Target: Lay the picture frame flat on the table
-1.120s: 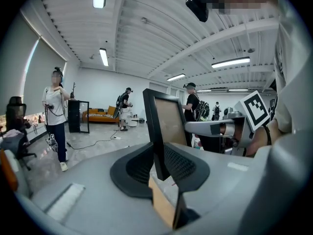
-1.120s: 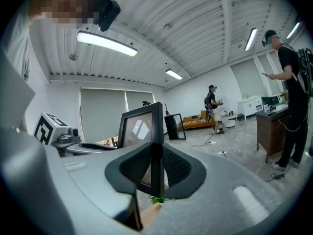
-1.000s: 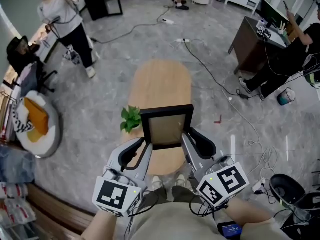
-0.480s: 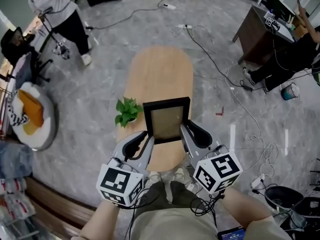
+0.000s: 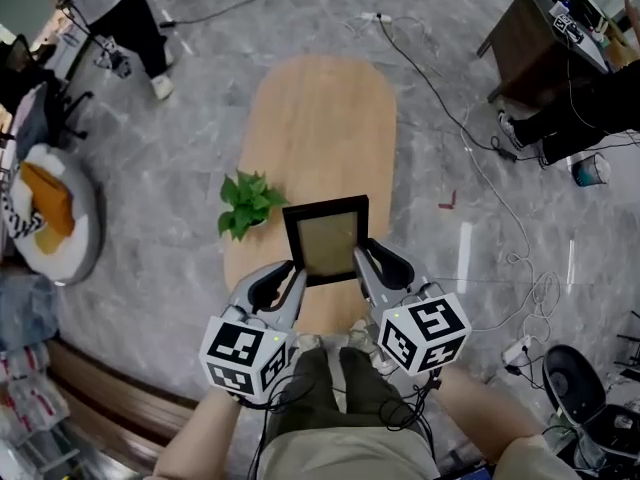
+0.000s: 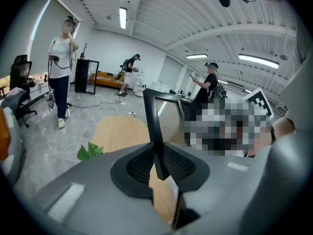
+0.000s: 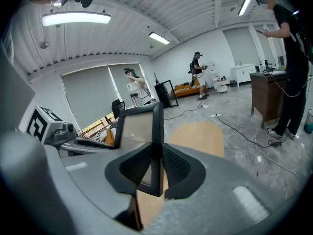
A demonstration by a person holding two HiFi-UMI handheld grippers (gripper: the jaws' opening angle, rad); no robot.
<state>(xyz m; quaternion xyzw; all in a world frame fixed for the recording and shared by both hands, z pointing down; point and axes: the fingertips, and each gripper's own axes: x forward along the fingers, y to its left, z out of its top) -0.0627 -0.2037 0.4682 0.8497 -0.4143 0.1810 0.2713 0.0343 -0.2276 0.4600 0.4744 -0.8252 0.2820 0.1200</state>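
Left hand-held gripper (image 5: 291,270) and right (image 5: 359,255) clamp picture frame (image 5: 326,240)

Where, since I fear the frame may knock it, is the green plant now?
In the head view, the green plant sits at the wooden table's left edge, just left of the picture frame and beyond the left tongs.

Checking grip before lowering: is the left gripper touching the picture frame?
Touching: the left gripper view shows the left gripper clamped on the picture frame edge.
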